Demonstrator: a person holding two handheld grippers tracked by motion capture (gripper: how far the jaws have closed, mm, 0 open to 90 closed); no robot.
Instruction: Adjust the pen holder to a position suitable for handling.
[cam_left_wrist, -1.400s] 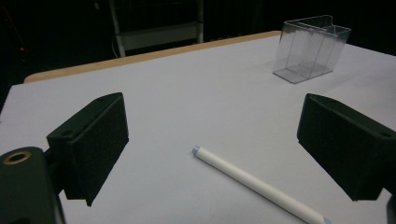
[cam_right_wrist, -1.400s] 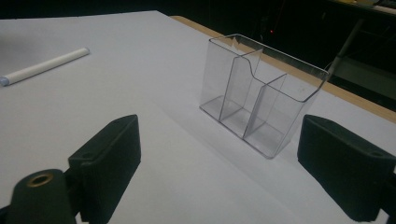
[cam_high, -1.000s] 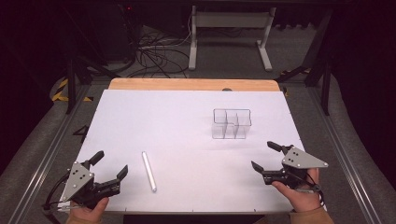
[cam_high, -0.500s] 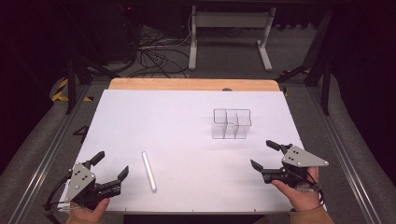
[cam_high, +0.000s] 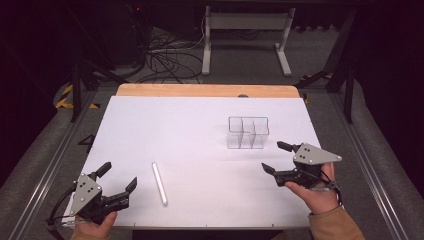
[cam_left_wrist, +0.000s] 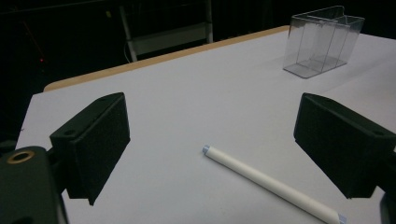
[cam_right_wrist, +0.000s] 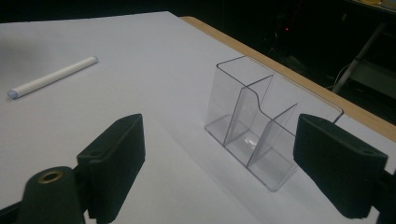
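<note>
Little change was noted against the earlier high views: the right tongs (cam_high: 276, 157) had been edged slightly toward the clear divided holder (cam_high: 248, 133), jaws spread wide, nothing held. The left tongs (cam_high: 118, 177) were left at the near-left of the worktop (cam_high: 200, 125), also wide and empty. The white pen (cam_high: 159, 183) was seen lying flat just right of them, untouched, well apart from the holder. Judged: approach phase only; no grasp had been started.

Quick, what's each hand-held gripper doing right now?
Left hand-held gripper: open, holding nothing, beside the white stick.
Right hand-held gripper: open, holding nothing.
</note>
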